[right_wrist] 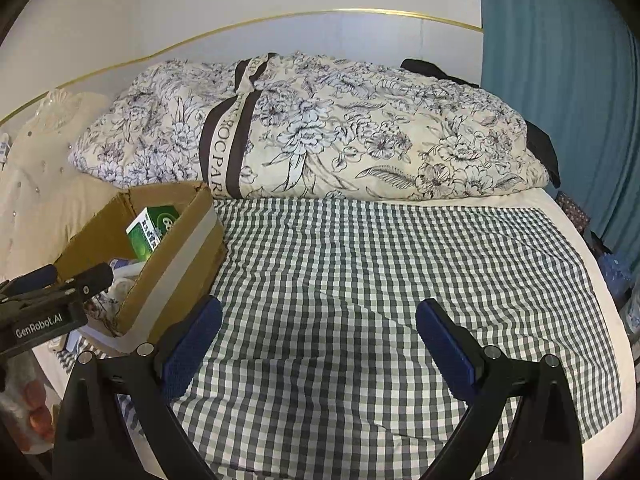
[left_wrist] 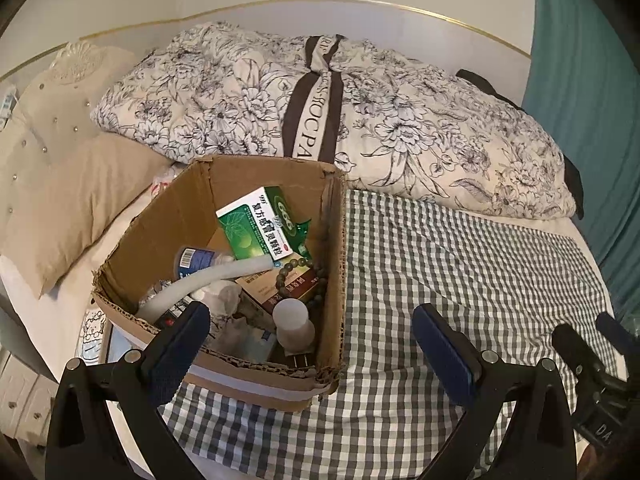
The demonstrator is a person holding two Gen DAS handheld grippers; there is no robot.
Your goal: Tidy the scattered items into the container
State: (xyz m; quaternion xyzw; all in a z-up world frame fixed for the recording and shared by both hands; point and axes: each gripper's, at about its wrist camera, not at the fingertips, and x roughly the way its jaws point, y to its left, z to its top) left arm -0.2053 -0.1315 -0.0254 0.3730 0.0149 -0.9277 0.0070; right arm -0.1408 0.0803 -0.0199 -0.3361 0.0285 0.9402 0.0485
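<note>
An open cardboard box (left_wrist: 168, 224) stands on the checked cloth (left_wrist: 460, 280) on a bed. Inside lie a green medicine box (left_wrist: 260, 226), a bead bracelet (left_wrist: 308, 280), a white capped bottle (left_wrist: 292, 322), a bottle with a barcode label (left_wrist: 196, 260), a brown packet and crumpled tissue. My left gripper (left_wrist: 312, 328) is open just above the box's near right corner, holding nothing. In the right wrist view the same box (right_wrist: 176, 264) stands at the left with the green medicine box (right_wrist: 154, 228) showing. My right gripper (right_wrist: 320, 332) hangs open over bare checked cloth (right_wrist: 380, 272).
A folded floral quilt (left_wrist: 320, 120) lies along the back of the bed. A beige pillow (left_wrist: 80, 200) rests at the left beside the box. A teal curtain (right_wrist: 560, 100) hangs on the right. The left gripper's body (right_wrist: 44, 300) shows at the left edge of the right wrist view.
</note>
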